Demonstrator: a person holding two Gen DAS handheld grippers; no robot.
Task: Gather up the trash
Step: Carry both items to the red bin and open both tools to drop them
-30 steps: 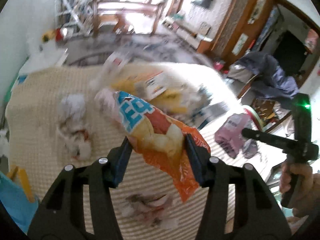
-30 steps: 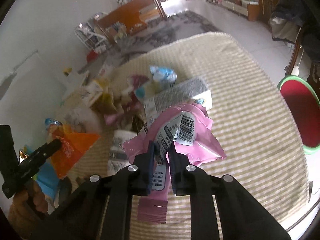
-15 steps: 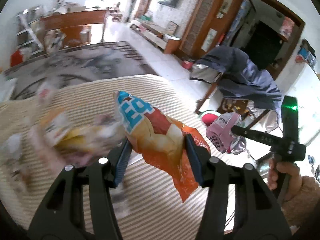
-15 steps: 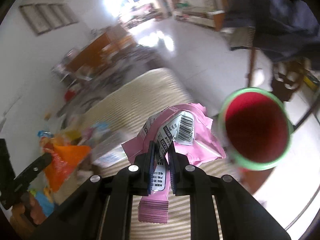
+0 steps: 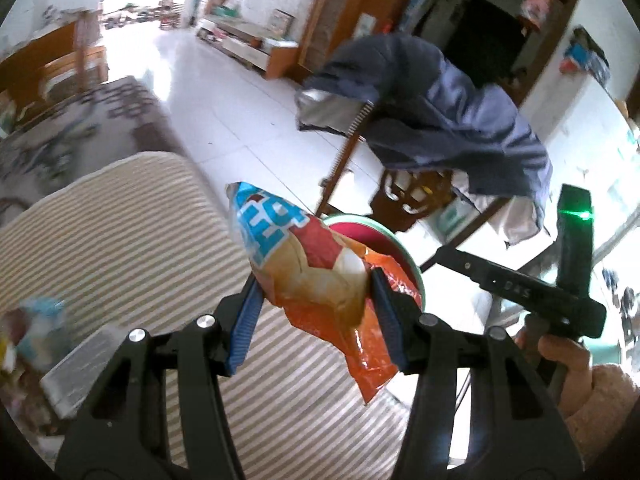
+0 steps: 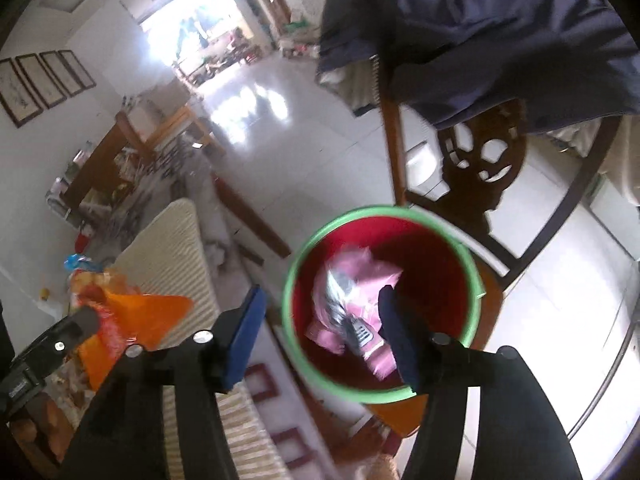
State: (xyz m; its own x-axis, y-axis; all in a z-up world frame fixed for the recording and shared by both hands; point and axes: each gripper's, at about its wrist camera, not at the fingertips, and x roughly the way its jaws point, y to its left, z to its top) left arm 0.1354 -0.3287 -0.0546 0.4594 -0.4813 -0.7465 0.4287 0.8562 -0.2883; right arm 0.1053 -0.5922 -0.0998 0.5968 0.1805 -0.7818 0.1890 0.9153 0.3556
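Trash so far: our right gripper (image 6: pixel 320 332), jaws just parted, has released the pink wrapper (image 6: pixel 352 312) into the bin (image 6: pixel 474 276); our left gripper (image 5: pixel 316 300) clamps the orange chip bag (image 5: pixel 320 276), more litter at the table's (image 5: pixel 120 232) left edge.

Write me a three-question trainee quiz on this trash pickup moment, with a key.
1. True or false: the left gripper is clamped on the orange chip bag.
2. Where is the pink wrapper now? A) between the right gripper's jaws B) inside the red bin C) on the striped tablecloth
3. Fill in: the right gripper, whose jaws have just been opening, hangs over the ____.

Key: 1 true. 2 B. 3 red bin.
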